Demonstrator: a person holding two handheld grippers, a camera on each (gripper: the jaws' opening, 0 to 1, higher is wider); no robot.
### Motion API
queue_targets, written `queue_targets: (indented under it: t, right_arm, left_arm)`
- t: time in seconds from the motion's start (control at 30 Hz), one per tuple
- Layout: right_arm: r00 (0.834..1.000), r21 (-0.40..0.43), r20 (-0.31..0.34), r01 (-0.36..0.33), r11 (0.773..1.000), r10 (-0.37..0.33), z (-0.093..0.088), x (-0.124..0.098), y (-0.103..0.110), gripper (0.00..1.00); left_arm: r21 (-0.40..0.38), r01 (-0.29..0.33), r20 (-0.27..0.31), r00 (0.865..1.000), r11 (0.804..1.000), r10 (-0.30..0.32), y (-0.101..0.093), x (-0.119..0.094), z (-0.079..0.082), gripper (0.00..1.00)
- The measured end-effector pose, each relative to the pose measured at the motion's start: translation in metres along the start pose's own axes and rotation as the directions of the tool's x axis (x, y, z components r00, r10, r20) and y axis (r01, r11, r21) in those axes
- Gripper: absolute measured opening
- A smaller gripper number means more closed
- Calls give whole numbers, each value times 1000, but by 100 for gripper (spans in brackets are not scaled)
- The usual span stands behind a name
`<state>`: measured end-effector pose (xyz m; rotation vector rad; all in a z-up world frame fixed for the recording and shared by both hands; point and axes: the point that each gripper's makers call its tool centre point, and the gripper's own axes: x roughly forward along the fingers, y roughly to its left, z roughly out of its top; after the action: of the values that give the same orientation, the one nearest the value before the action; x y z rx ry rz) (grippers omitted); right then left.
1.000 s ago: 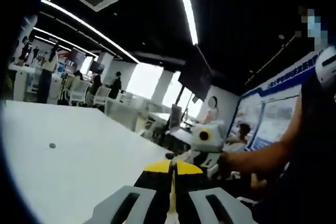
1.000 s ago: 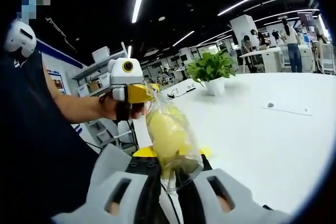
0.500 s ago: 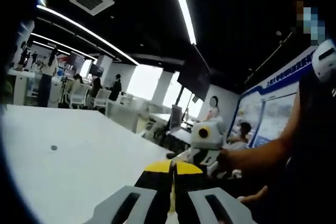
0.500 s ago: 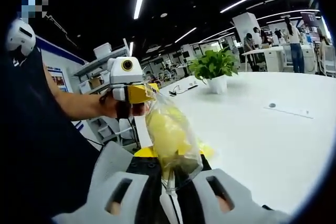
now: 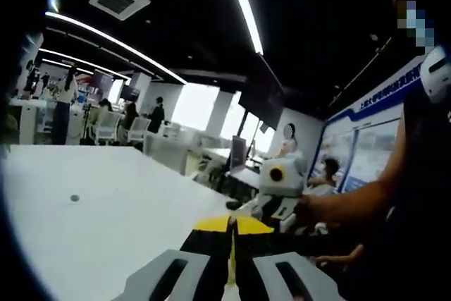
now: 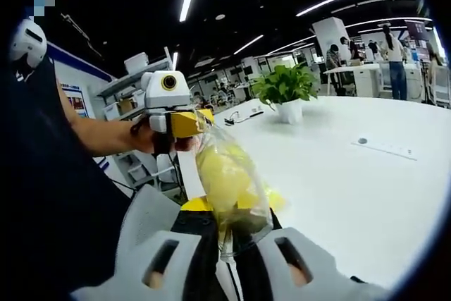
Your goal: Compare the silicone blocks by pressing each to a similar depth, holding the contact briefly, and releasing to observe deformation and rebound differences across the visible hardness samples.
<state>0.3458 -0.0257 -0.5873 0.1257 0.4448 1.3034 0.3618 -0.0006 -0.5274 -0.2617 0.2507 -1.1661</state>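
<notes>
Little has shifted over the last second: our right gripper (image 6: 227, 234) keeps its hold on the plastic bag (image 6: 224, 181), and the other gripper's yellow front sits a touch higher against the shelves behind it than it did before.

From the right gripper view, our jaws are pinched narrow on the bottom edge of the clear plastic bag, which stands up between them with a pale yellow block (image 6: 220, 177) inside. We cannot tell how soft or hard that block is. The bag's top corner reaches up to the left gripper (image 6: 189, 124), which a hand (image 6: 151, 139) holds just above and behind it; the yellow tip appears to touch or clip the bag's upper edge, though we cannot be sure of a grip there. Beyond the bag lies the white table (image 6: 352, 181), with a potted plant (image 6: 285, 89) standing well back on it and a small dark dot (image 6: 362, 142) on its surface.

From the left gripper view, our own jaws (image 5: 230, 234) rise with their yellow tips pressed together, only a thin seam between them. The right gripper (image 5: 280, 181) shows past them at the end of a forearm (image 5: 352, 202), off the near edge of the table (image 5: 106, 223).
</notes>
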Motion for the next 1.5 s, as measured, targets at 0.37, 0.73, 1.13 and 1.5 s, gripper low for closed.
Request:
queue_targets:
  t: [0.37, 0.73, 1.13, 1.5]
  right_arm:
    - [999, -3, -17, 31, 1000, -31, -5, -4, -5, 3]
    - [999, 51, -4, 47, 998, -47, -8, -4, -10, 5]
    - [998, 65, -6, 60, 996, -60, -17, -6, -12, 7]
    - [994, 59, 69, 79, 995, -83, -13, -9, -15, 12]
  left_arm:
    - [-73, 7, -64, 998, 997, -12, 3, 6, -10, 0]
    - [-41, -30, -80, 996, 999, 26, 9, 12, -9, 0]
    - [-69, -60, -106, 993, 996, 53, 12, 18, -17, 0]
    - [-40, -22, -97, 995, 999, 18, 2, 22, -9, 0]
